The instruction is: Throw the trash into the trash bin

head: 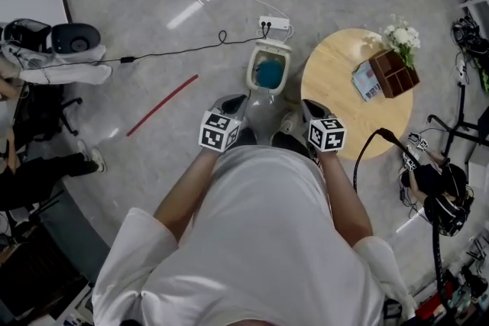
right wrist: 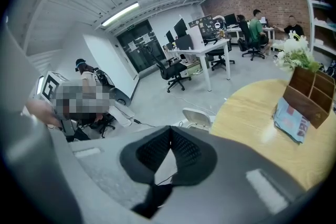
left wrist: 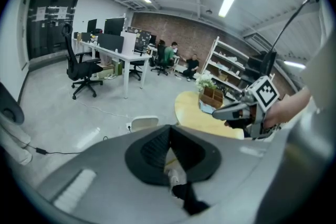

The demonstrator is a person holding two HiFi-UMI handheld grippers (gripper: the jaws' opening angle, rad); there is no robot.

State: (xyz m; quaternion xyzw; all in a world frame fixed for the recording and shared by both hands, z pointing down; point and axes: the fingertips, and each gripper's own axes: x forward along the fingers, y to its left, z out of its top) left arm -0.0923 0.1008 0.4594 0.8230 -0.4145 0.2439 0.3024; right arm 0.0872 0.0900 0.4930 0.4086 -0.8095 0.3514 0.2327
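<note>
Head view: white, blue-lined trash bin [head: 268, 72] is sited dead ahead, midway between left gripper [head: 233, 101] and right gripper [head: 308, 106]; fingers pressed together, empty.

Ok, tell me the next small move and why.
Probably open the right gripper and swing it toward the packet on the round table: it and the left gripper are shut with nothing held, and the trash bin stands open.
</note>
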